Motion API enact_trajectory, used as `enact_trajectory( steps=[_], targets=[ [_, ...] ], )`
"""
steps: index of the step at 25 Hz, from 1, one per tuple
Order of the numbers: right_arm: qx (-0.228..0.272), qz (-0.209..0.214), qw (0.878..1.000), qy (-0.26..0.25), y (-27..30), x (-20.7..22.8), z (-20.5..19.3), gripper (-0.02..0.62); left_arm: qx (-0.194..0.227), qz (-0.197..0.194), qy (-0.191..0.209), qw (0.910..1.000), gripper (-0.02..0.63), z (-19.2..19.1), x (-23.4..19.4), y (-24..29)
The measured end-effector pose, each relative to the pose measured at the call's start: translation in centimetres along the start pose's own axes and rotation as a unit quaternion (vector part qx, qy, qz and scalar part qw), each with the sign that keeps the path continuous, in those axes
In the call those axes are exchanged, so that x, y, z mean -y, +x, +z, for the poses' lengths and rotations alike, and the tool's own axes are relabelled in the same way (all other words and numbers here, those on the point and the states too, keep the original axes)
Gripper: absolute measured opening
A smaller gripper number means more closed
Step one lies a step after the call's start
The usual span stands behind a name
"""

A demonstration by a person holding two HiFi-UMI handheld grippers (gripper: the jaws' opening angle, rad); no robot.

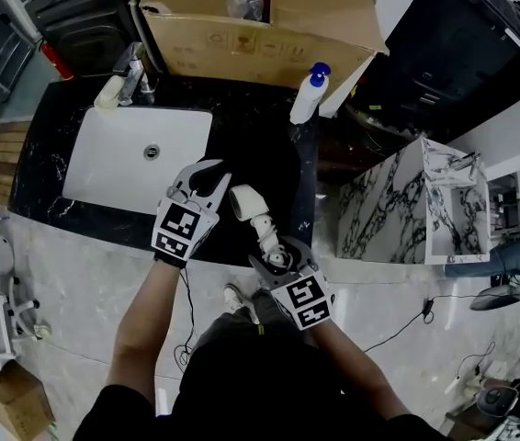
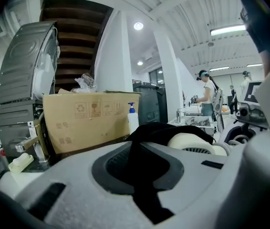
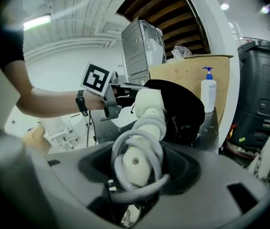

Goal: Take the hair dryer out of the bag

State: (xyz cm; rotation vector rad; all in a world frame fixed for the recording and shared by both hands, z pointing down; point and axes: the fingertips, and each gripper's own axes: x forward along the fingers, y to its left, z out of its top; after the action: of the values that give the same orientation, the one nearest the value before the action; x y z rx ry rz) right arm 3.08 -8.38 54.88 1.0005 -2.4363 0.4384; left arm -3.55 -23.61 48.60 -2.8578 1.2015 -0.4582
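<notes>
While the left tool (image 1: pixel 207 175) is pinched shut on bag (image 3: pixel 185 109) fabric, the right tool (image 1: pixel 276 257) clamps wide round the hair dryer (image 3: pixel 147 104) handle and coiled cord (image 3: pixel 115 159), head just ahead, partly inside bag. Looks rigid, light, slick plastic; handle's the hold, cord loops could slip.

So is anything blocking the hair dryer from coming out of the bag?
Only the bag itself: its black cloth partly wraps the head of the hair dryer. The right tongs grip its handle, and the left tongs pinch the bag's cloth. Nothing else visible is in the way.
</notes>
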Motion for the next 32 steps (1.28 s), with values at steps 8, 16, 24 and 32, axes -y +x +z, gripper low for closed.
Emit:
enact_trajectory(
  steps=[8,16,24,32],
  targets=[
    [0.015,0.031,0.999,-0.011,-1.7,-1.6,1.4,0.255,0.014,0.015,-0.023,0.9995,0.048,0.1,-1.5,0.2],
    [0.021,0.056,0.998,-0.006,-2.2,-2.7,1.9,0.255,0.035,0.039,-0.027,0.9982,0.048,1.1,-2.9,1.3],
    [0.021,0.078,0.996,-0.029,-3.1,-3.2,1.6,0.255,0.044,-0.013,-0.024,0.9986,0.048,2.1,-3.0,2.7],
    [0.028,0.109,0.992,-0.049,-3.9,-4.9,2.6,0.255,0.043,-0.037,-0.046,0.9973,0.048,2.2,-3.7,3.7]
  ],
)
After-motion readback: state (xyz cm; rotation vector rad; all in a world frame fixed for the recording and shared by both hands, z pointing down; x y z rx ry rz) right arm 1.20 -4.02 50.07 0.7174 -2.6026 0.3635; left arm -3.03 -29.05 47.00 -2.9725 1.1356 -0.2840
